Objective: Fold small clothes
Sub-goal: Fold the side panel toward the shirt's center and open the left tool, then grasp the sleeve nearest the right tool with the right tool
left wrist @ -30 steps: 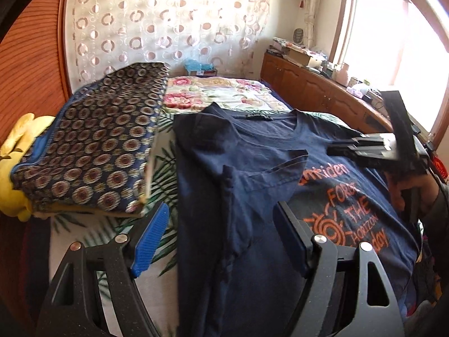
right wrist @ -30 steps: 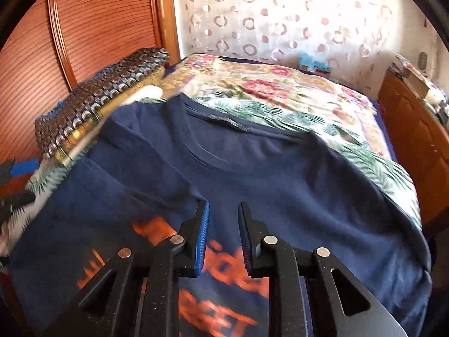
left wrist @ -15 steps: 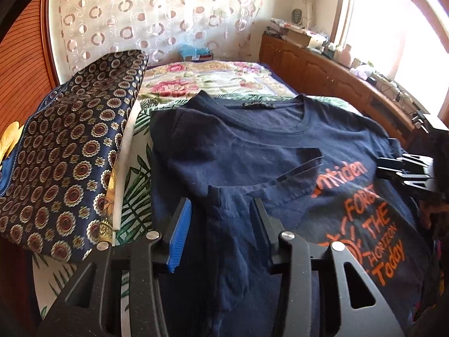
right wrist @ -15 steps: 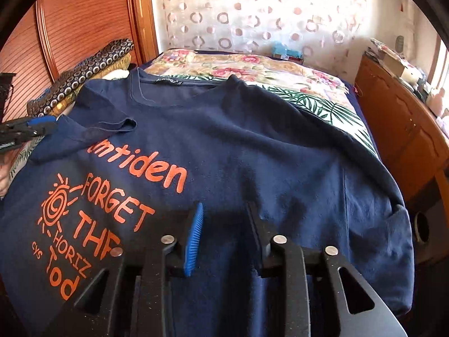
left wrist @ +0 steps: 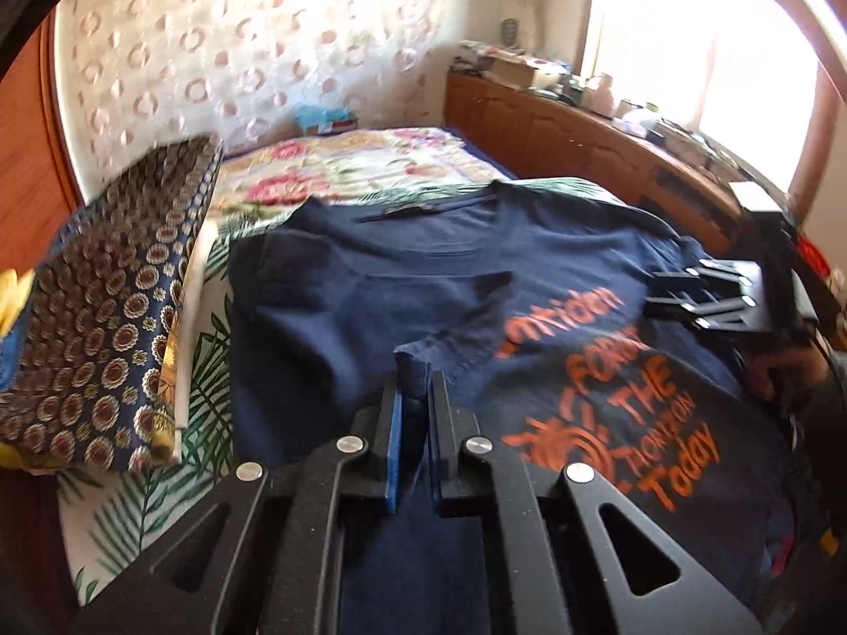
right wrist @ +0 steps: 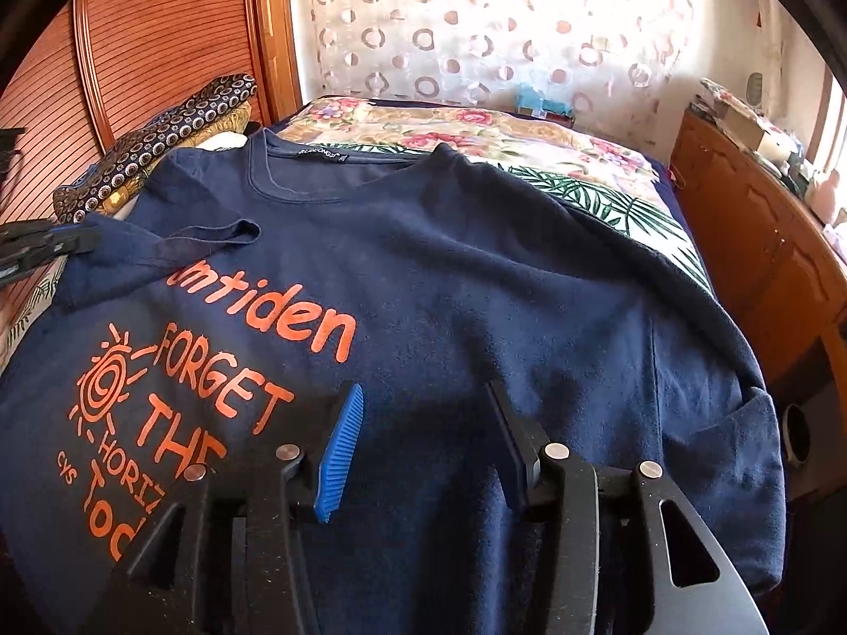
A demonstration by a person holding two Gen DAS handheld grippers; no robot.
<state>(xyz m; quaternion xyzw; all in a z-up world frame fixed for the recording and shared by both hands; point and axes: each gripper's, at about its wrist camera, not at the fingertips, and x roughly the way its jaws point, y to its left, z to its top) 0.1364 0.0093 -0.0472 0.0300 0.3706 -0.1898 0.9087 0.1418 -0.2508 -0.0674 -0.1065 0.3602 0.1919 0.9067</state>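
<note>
A navy T-shirt with orange lettering lies face up across the bed; it also fills the right wrist view. Its left sleeve is folded in over the chest. My left gripper is shut on a pinch of the shirt's folded left edge. My right gripper is open and empty, low over the shirt's right half; it shows in the left wrist view at the shirt's far side. The left gripper's tips show at the left edge of the right wrist view.
A folded patterned blue quilt lies along the left of the bed, by the wooden headboard. A floral and palm-leaf sheet covers the bed. A wooden cabinet with clutter runs along the right side.
My left gripper has moved in onto the shirt's folded left edge and closed on it. My right gripper has drawn back toward the hem and opened wider.
</note>
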